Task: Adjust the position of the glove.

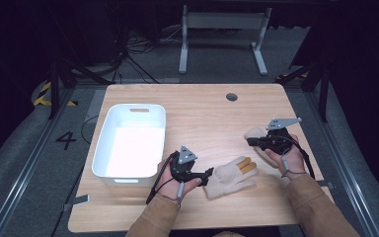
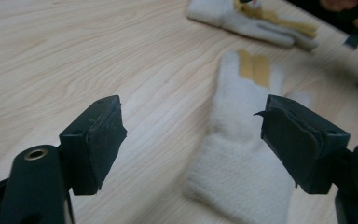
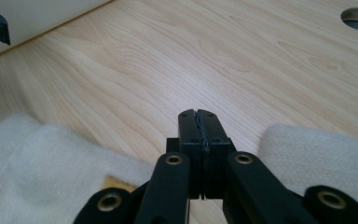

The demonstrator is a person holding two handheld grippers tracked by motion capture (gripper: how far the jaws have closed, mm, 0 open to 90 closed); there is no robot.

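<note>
Gloves right of tub. Left tongs wide open, empty, at near cuff; right tongs closed, empty. Risk: pinching only loose fleece, dropping glove short of tub.

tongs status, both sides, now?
Left tongs: open, holding nothing, aimed at the near glove.
Right tongs: closed; no grip visible, far glove beneath.

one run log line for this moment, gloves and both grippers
left gripper: open, at near glove | right gripper: shut, over far glove, grip unclear | bin: left, no gloves inside
</note>
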